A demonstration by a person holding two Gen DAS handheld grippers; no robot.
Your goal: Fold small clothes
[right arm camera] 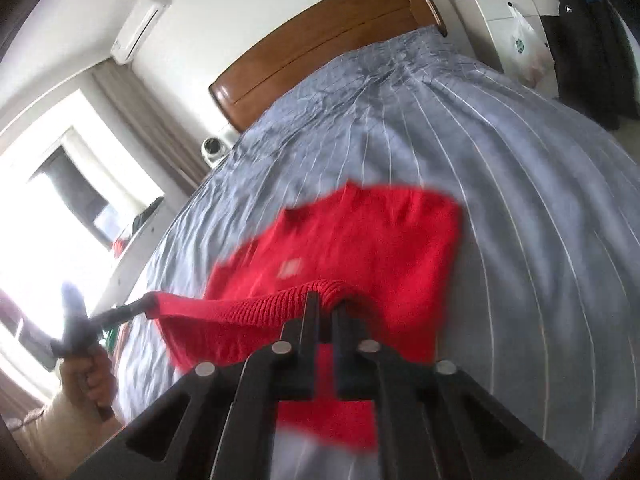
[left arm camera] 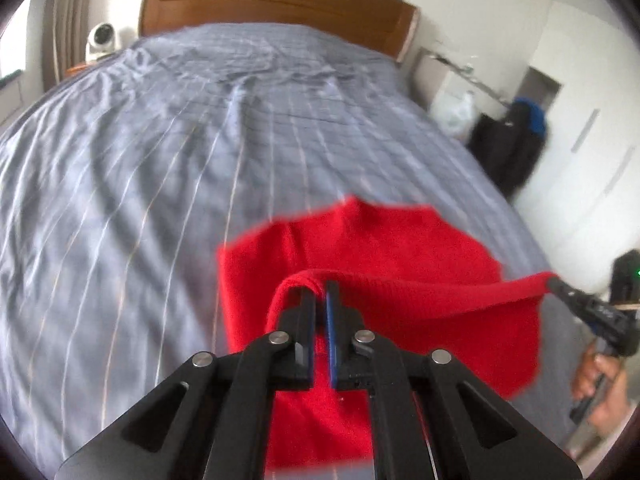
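Note:
A red knitted garment (left arm camera: pixel 380 240) (right arm camera: pixel 360 240) lies partly on the grey striped bed, its near ribbed hem lifted and stretched between both grippers. In the left wrist view my left gripper (left arm camera: pixel 321 286) is shut on the left end of the hem. At the right edge of that view my right gripper (left arm camera: pixel 554 282) pinches the other end. In the right wrist view my right gripper (right arm camera: pixel 326 298) is shut on the hem, and my left gripper (right arm camera: pixel 150 300) holds the far end at the left. Both views are blurred.
The bed (left arm camera: pixel 160 160) (right arm camera: pixel 520 200) with a brown wooden headboard (left arm camera: pixel 260 0) (right arm camera: pixel 320 40) fills both views. A small white device (left arm camera: pixel 100 40) stands at its far left corner. Dark clothes (left arm camera: pixel 516 140) and a white bag (right arm camera: pixel 524 48) hang by a cabinet at the right. A window (right arm camera: pixel 60 200) is at the left.

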